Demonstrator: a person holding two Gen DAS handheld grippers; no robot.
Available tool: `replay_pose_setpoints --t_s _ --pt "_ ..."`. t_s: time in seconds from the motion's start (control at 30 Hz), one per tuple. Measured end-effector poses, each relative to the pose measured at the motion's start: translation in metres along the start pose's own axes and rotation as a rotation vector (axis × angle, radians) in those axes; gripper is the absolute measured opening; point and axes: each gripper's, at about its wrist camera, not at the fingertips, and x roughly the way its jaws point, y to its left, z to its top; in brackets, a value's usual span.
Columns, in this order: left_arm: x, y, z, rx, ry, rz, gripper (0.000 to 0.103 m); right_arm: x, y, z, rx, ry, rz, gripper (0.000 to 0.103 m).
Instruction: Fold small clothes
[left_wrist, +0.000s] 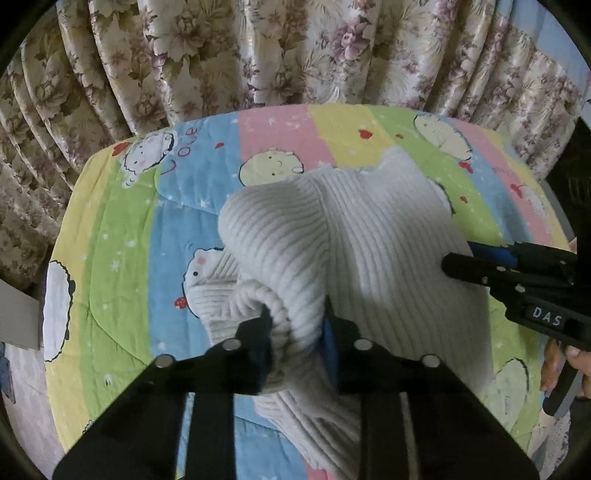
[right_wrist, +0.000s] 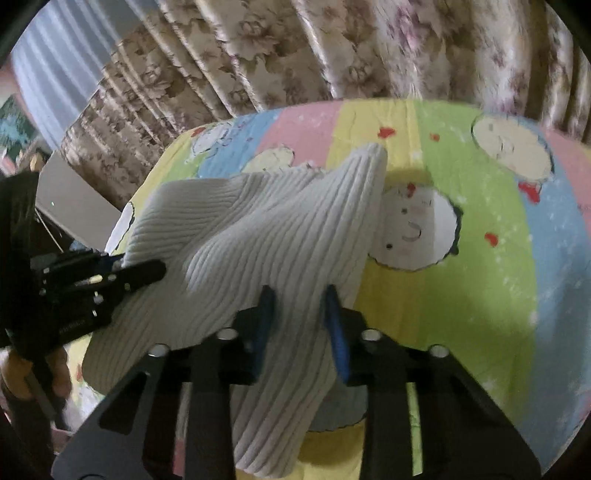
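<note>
We see a striped cartoon quilt (left_wrist: 122, 229) filling the middle of the frame. Floral curtains (left_wrist: 258, 51) hang across the top.

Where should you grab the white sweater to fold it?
Best guess: grip the white ribbed sweater by its edges, coming from the near side, as the left gripper and right gripper do now. It is soft and bunched on the striped quilt, so two edge holds spread it.
</note>
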Motion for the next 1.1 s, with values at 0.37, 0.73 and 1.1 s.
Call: replay_pose_setpoints --t_s 0.37,0.73,1.1 --pt "-0.011 0.036 -0.033 -0.035 -0.02 -0.008 0.023 0.005 0.07 -0.012 -0.295 -0.067 -0.189 0.009" --pt "-0.02 0.038 -0.032 -0.041 -0.071 0.067 0.069 -0.022 0.042 -0.021 -0.213 -0.146 -0.058 0.054" --pt "-0.015 -0.013 -0.073 0.228 -0.079 0.204 0.083 -0.012 0.047 -0.085 -0.415 -0.003 -0.13 0.057"
